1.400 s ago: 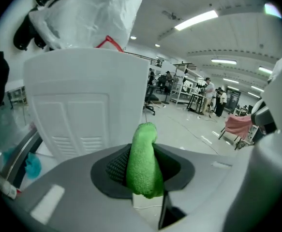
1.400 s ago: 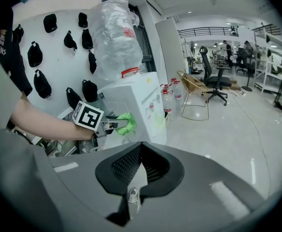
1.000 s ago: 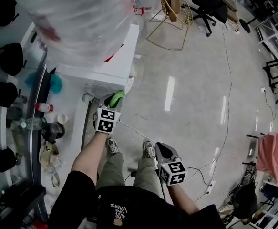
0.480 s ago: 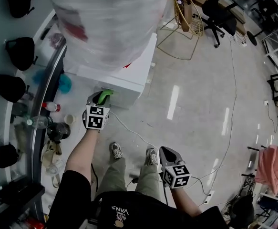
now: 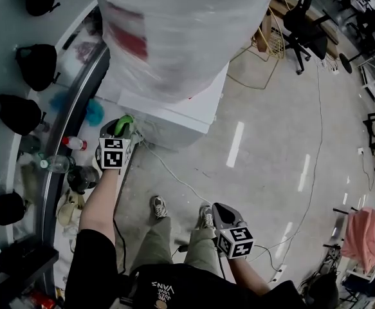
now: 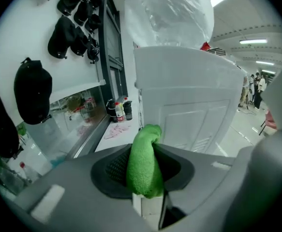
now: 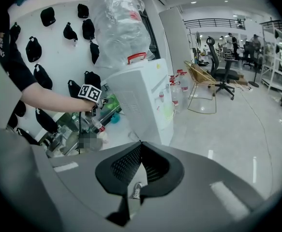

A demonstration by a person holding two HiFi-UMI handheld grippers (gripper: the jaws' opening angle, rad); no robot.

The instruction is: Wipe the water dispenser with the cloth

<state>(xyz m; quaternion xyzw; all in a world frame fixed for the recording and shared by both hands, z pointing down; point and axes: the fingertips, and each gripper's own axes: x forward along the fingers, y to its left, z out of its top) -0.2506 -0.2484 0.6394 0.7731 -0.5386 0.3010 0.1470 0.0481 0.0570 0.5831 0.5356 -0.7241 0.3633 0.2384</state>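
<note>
The white water dispenser [image 5: 174, 118] stands ahead of me, its big bottle [image 5: 181, 31] wrapped in clear plastic. My left gripper [image 5: 124, 126] is shut on a green cloth [image 5: 127, 121] and sits just off the dispenser's near left side panel [image 6: 194, 115]. In the left gripper view the cloth [image 6: 143, 166] stands pinched upright between the jaws. My right gripper [image 5: 220, 211] hangs low by my right leg, shut with nothing in it. From there the dispenser [image 7: 141, 98] shows to the left with my left arm reaching toward it.
A glass counter [image 5: 52, 140] runs along the left wall with bottles [image 5: 65, 145] and cups on it. Black caps [image 5: 36, 66] hang on the wall. A cable [image 5: 174, 179] trails across the floor. Office chairs [image 5: 303, 24] and a wire rack [image 5: 271, 40] stand behind the dispenser.
My left gripper has moved forward and left with the green cloth, up to the dispenser's side. My head view has shifted closer to the dispenser. The right gripper has hardly moved.
</note>
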